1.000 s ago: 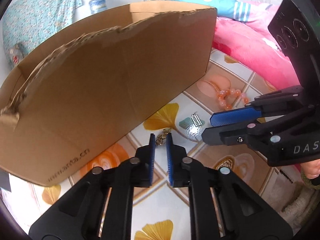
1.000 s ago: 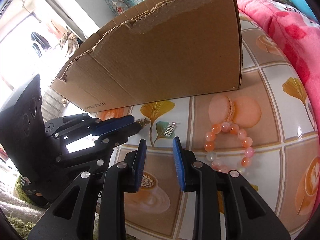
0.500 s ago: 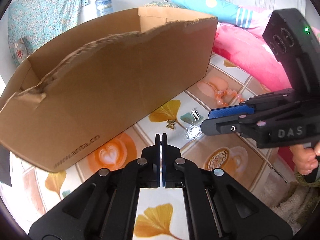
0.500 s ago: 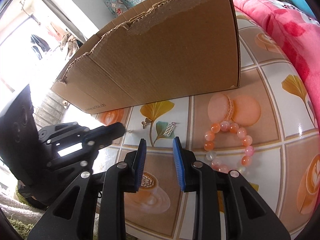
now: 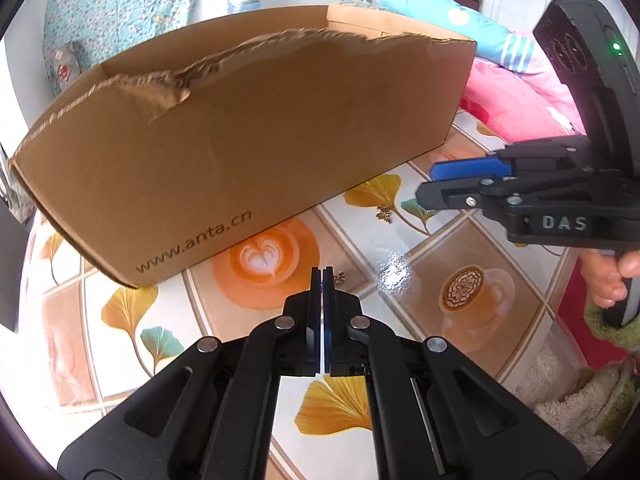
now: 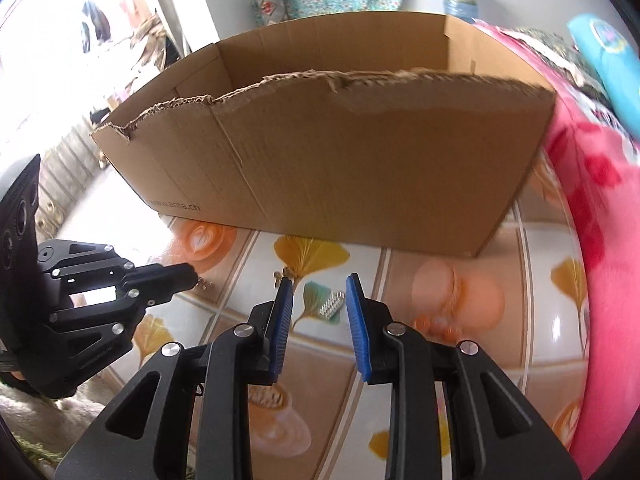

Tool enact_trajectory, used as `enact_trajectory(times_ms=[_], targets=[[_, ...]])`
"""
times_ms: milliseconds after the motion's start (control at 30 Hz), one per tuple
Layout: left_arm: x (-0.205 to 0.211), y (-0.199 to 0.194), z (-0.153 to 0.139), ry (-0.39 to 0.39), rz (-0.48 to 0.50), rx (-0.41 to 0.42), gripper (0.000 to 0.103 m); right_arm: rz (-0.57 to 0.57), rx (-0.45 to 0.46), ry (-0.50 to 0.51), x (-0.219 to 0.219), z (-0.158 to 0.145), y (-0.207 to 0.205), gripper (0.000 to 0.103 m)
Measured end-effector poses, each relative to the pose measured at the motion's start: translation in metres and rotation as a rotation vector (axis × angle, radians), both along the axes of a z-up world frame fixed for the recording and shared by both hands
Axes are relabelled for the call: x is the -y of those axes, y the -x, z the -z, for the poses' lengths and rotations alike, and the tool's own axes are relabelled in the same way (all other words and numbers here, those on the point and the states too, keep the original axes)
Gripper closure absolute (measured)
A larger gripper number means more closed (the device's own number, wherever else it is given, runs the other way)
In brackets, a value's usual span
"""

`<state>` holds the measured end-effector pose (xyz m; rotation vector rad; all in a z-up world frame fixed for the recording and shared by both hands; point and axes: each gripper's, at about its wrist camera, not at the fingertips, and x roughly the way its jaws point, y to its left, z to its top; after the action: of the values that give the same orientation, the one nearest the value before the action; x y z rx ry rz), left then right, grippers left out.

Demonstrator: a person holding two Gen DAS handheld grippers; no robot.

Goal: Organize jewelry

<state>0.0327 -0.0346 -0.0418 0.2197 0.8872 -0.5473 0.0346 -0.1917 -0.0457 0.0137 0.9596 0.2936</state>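
Your left gripper (image 5: 321, 276) is pinched together on a small gold charm (image 5: 339, 277) jutting at its tip; a second ago its jaws stood apart around it. Your right gripper (image 6: 319, 294) hangs partly open, empty, above the silver charm (image 6: 331, 306). Only its view shows the orange beads (image 6: 437, 325). A second gold charm (image 5: 384, 213) lies near the cardboard box (image 5: 256, 152).

right claw (image 6: 318, 304) open over silver charm (image 6: 331, 306), cardboard box (image 6: 340, 160)
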Motion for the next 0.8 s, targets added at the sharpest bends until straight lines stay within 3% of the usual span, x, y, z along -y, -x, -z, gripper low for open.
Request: enact_trajectory(times_ms=[167,500,800], targets=[[0.0,0.0,0.002,0.014,-0.001,-0.002,0.103,-0.001,-0.033,0.031,-0.006,0.008,-0.009,0.076],[-0.003,-0.001,0.003,0.038,-0.004,0.0,0.103,-0.012,-0.074,-0.026,-0.008,0.007,0.0,0.076],[-0.008,0.0,0.002,0.044,-0.006,0.0,0.103,-0.075,-0.033,0.111,-0.029,0.006,0.008,0.076]])
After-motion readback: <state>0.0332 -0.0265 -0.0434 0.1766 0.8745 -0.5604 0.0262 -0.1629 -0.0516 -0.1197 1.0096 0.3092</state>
